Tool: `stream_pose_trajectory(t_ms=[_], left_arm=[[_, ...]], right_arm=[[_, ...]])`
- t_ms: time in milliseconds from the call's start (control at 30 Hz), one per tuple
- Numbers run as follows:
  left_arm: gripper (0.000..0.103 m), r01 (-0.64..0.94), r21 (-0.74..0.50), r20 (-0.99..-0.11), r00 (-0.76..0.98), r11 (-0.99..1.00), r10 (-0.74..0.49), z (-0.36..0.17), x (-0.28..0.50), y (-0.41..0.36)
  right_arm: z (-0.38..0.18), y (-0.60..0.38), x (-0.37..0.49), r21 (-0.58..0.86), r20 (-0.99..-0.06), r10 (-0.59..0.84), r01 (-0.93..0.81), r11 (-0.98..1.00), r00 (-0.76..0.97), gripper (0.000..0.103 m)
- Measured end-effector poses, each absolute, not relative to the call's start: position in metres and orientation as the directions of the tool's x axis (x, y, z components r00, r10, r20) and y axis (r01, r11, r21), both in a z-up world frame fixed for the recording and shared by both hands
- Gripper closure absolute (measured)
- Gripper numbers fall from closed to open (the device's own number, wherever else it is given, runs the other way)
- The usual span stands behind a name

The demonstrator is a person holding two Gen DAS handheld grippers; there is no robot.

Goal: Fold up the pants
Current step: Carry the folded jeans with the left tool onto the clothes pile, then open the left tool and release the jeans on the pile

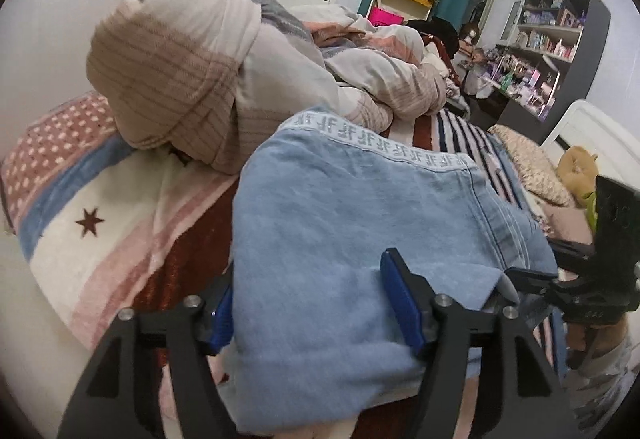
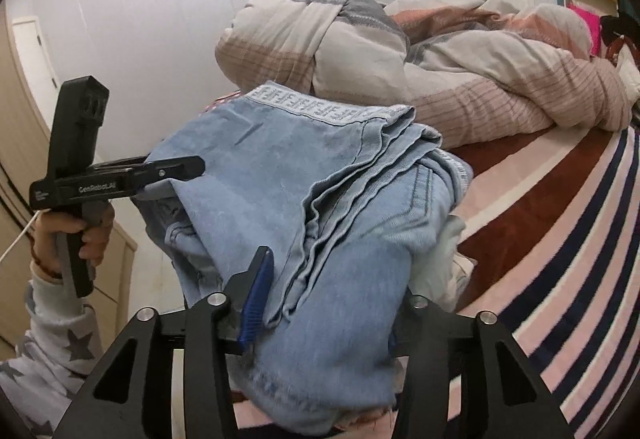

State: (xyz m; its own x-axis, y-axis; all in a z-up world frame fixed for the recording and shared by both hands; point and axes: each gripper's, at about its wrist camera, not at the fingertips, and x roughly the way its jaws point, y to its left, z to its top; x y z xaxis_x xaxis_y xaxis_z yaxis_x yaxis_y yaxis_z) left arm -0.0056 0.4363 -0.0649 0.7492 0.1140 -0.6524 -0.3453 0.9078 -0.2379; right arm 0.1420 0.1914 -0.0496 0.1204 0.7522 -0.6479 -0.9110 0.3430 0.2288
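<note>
The jeans (image 1: 360, 223) sit folded in a thick stack on the bed (image 2: 560, 239). Left gripper (image 1: 316, 315) and right gripper (image 2: 324, 303) are both spread around the near edge, not pinching. Denim looks heavy and floppy, so I'd grab through all the layers.

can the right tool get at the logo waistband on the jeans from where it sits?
Probably yes. The right tool is open astride the near end of the folded jeans. The waistband lies on top at the far end, with nothing over it; the rolled duvet sits just behind.
</note>
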Motion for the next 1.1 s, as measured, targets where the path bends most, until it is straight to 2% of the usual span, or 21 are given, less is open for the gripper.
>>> stream_pose_trajectory(t_ms=[100,433,500,600,733,1100], left_arm=[[0.035,-0.346,-0.213,-0.647,0.751,0.914,0.133,-0.057,-0.009,0.428],[0.024,-0.406,-0.114,-0.628,0.736,0.907,0.25,-0.037,-0.032,0.396],[0.019,-0.398,-0.112,-0.616,0.747,0.911,0.251,-0.032,-0.04,0.387],[0.018,-0.398,-0.09,-0.603,0.751,0.913,0.268,-0.027,-0.048,0.369],[0.009,-0.388,-0.081,-0.583,0.765,0.918,0.272,-0.023,-0.054,0.345],[0.005,-0.345,-0.072,-0.56,0.791,0.936,0.248,-0.025,-0.068,0.273]], right_arm=[[-0.046,0.185,0.138,0.235,-0.643,0.756,-0.907,0.35,0.125,0.05],[-0.031,0.153,0.116,0.217,-0.618,0.765,-0.896,0.388,0.182,0.04],[-0.028,0.144,0.109,0.224,-0.608,0.773,-0.894,0.389,0.184,0.038],[-0.026,0.132,0.099,0.22,-0.602,0.773,-0.89,0.399,0.197,0.033],[-0.026,0.111,0.082,0.208,-0.602,0.768,-0.885,0.417,0.221,0.027],[-0.036,0.041,0.051,0.198,-0.59,0.753,-0.852,0.485,0.292,0.013]])
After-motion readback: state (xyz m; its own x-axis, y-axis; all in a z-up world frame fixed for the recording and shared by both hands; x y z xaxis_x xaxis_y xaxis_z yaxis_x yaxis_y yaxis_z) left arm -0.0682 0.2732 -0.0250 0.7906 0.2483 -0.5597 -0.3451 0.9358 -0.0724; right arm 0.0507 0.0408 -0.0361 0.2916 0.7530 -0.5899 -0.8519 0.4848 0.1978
